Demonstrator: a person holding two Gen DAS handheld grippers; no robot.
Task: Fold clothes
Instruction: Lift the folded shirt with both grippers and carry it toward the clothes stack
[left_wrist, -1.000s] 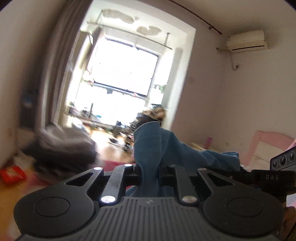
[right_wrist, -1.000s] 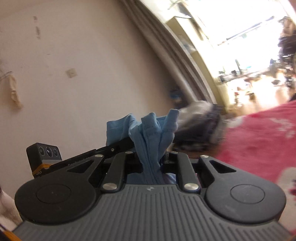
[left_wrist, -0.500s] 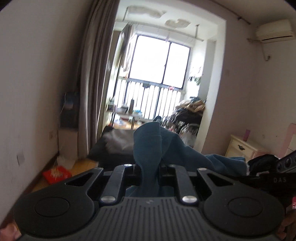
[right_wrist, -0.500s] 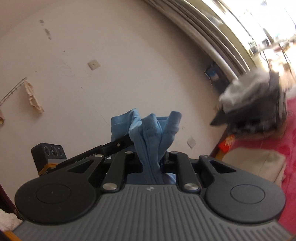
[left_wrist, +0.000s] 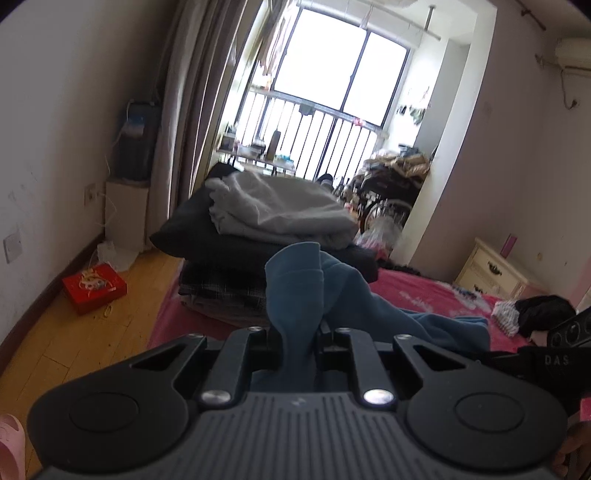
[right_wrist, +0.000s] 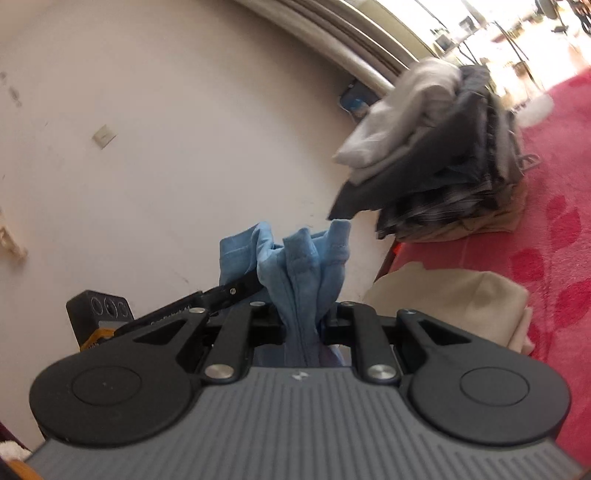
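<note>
A blue garment (left_wrist: 295, 295) is bunched between the jaws of my left gripper (left_wrist: 297, 332), which is shut on it; the cloth trails right over the red bedspread (left_wrist: 413, 291). My right gripper (right_wrist: 303, 325) is shut on another bunched edge of the same blue garment (right_wrist: 303, 266), held above the bed. The left gripper's body shows in the right wrist view (right_wrist: 99, 310), close on the left; the right gripper's body shows in the left wrist view (left_wrist: 554, 343).
A stack of folded grey and dark clothes (left_wrist: 266, 236) sits on the bed's far corner, also in the right wrist view (right_wrist: 443, 158). A beige folded item (right_wrist: 454, 302) lies nearby. A red box (left_wrist: 94, 288) is on the wooden floor. A nightstand (left_wrist: 491, 269) stands right.
Both grippers have tilted downward, still shut on the blue garment. The views swung from the window and wall towards the bed and the clothes stack.
</note>
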